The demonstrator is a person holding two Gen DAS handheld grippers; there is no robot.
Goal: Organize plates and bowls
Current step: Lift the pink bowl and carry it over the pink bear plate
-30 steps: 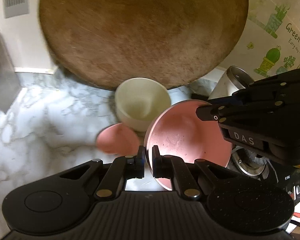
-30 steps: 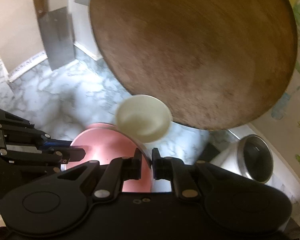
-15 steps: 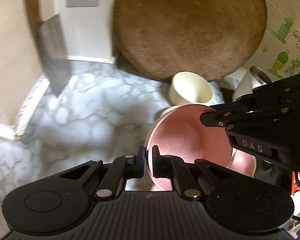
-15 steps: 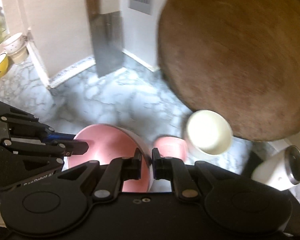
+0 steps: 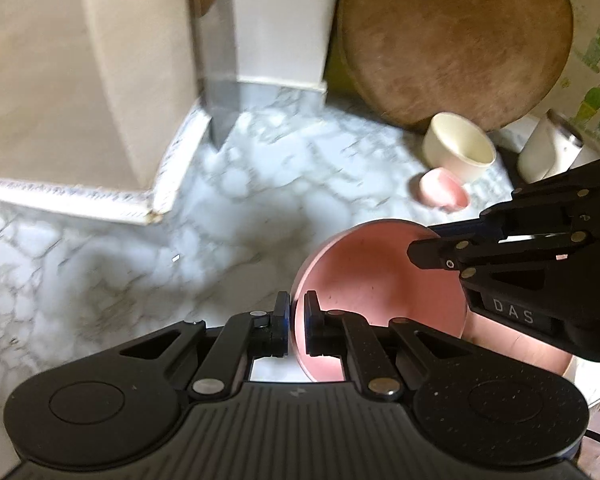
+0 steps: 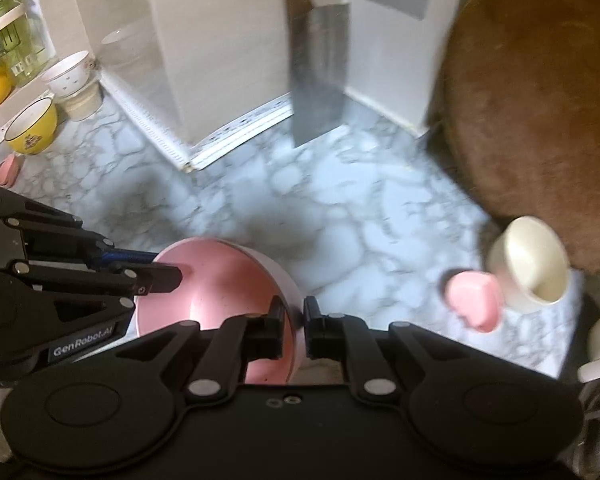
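Note:
Both grippers hold one pink bowl [image 5: 380,280] above the marble counter. My left gripper [image 5: 296,322] is shut on its left rim. My right gripper [image 6: 294,326] is shut on its right rim; the pink bowl also shows in the right wrist view [image 6: 216,292]. The right gripper shows from the side in the left wrist view [image 5: 424,252], the left gripper in the right wrist view [image 6: 168,276]. A cream bowl [image 5: 460,152] and a small pink dish [image 5: 444,190] sit on the counter at the far right, below a round wooden board [image 5: 452,40].
A cleaver [image 6: 320,76] hangs against the back wall. A white canister [image 5: 548,148] stands at the far right. A yellow bowl [image 6: 32,126], a white bowl [image 6: 68,72] and a green jar [image 6: 10,36] stand far left. A wall corner [image 5: 152,208] juts onto the counter.
Both grippers have carried the pink bowl left and back, away from the wooden board. The cream bowl and small pink dish now lie farther off to the right.

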